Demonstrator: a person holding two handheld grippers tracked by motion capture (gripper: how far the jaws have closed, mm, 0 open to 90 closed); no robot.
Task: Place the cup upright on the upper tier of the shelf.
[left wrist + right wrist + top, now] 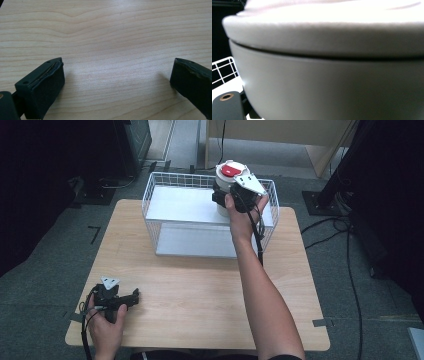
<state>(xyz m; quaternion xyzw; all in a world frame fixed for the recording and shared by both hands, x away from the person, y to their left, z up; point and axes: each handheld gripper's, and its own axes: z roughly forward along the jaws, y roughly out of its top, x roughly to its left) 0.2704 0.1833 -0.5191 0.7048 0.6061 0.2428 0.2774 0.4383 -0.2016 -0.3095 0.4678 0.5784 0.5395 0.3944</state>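
High view, right tongs (227, 197) gripping a white lidded container (229, 176) over a wire basket (155, 200), left tongs (131, 298) spread wide on the wooden tabletop (200, 295).

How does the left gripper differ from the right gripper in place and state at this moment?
The left gripper rests low on the bare wooden table, while the right gripper is raised at the wire basket. The left gripper's jaws stand wide apart with nothing between them; the right gripper is against a white container. Both are held in a hand.
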